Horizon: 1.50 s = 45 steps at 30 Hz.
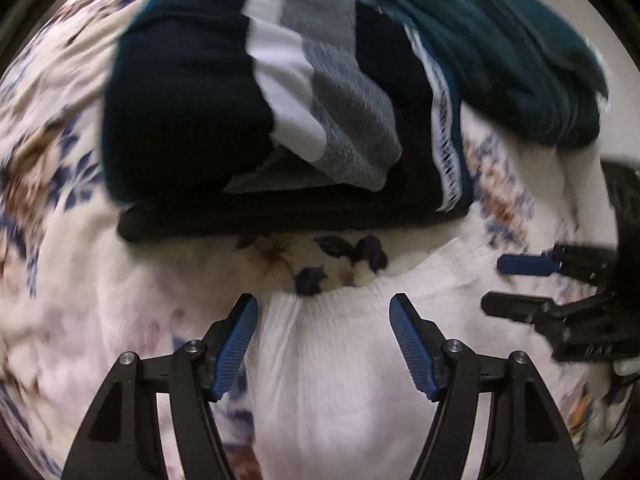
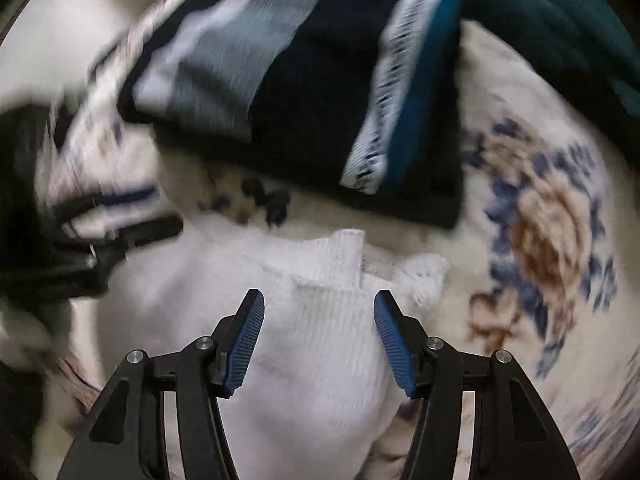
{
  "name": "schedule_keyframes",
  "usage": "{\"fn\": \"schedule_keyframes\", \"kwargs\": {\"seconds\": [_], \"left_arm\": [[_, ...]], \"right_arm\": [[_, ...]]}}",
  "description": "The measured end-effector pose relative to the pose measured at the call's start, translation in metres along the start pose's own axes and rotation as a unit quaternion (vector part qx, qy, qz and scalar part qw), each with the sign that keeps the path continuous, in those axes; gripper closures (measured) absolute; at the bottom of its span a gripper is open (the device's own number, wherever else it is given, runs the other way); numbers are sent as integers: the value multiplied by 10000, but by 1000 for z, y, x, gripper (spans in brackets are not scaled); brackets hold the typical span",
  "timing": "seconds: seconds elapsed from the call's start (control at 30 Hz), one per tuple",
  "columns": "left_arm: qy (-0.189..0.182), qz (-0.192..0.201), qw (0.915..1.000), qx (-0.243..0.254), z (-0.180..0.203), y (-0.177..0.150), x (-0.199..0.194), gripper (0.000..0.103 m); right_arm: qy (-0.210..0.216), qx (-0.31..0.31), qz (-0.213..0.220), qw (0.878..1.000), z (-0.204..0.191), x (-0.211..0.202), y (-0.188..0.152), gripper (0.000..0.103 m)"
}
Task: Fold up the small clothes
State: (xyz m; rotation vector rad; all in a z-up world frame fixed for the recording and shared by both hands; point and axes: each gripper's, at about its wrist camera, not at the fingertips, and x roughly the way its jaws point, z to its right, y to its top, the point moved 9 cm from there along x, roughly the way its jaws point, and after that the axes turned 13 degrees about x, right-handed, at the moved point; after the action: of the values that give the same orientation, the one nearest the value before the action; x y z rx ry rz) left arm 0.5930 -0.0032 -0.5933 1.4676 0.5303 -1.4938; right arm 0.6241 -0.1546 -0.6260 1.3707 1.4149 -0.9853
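Note:
A white knitted garment (image 1: 332, 364) lies on a floral sheet (image 1: 52, 208), spread under both grippers. My left gripper (image 1: 323, 308) is open just above its near part. My right gripper (image 2: 319, 304) is open over the same white garment (image 2: 320, 344), near a small tab at its edge (image 2: 348, 252). In the left wrist view the right gripper (image 1: 508, 284) shows at the right, open, its fingers over the cloth. In the right wrist view the left gripper (image 2: 132, 216) shows at the left, blurred.
A folded stack of dark navy clothes with a grey and white striped piece (image 1: 256, 120) lies just beyond the white garment; it also shows in the right wrist view (image 2: 320, 92). A teal garment (image 1: 500, 40) lies at the far right of the stack.

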Motion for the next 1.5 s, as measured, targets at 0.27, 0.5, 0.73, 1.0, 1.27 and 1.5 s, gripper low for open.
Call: {"fn": "schedule_keyframes", "kwargs": {"seconds": [0.27, 0.5, 0.73, 1.0, 1.27, 1.5], "left_arm": [[-88, 109, 9998, -146, -12, -6, -11, 37], [-67, 152, 9985, -531, -33, -16, -11, 37], [-639, 193, 9959, -607, -17, -9, 6, 50], [-156, 651, 9925, -1019, -47, -3, -13, 97], [126, 1, 9962, -865, -52, -4, 26, 97], [42, -43, 9963, -858, -49, -7, 24, 96]], "right_arm": [[47, 179, 758, 9969, 12, -27, 7, 98], [69, 292, 6, 9995, 26, 13, 19, 98], [190, 652, 752, 9949, 36, -13, 38, 98], [-373, 960, 1377, 9851, 54, -31, 45, 99], [-978, 1053, 883, 9857, 76, 11, 42, 99], [-706, 1418, 512, 9860, 92, 29, 28, 99]]}}
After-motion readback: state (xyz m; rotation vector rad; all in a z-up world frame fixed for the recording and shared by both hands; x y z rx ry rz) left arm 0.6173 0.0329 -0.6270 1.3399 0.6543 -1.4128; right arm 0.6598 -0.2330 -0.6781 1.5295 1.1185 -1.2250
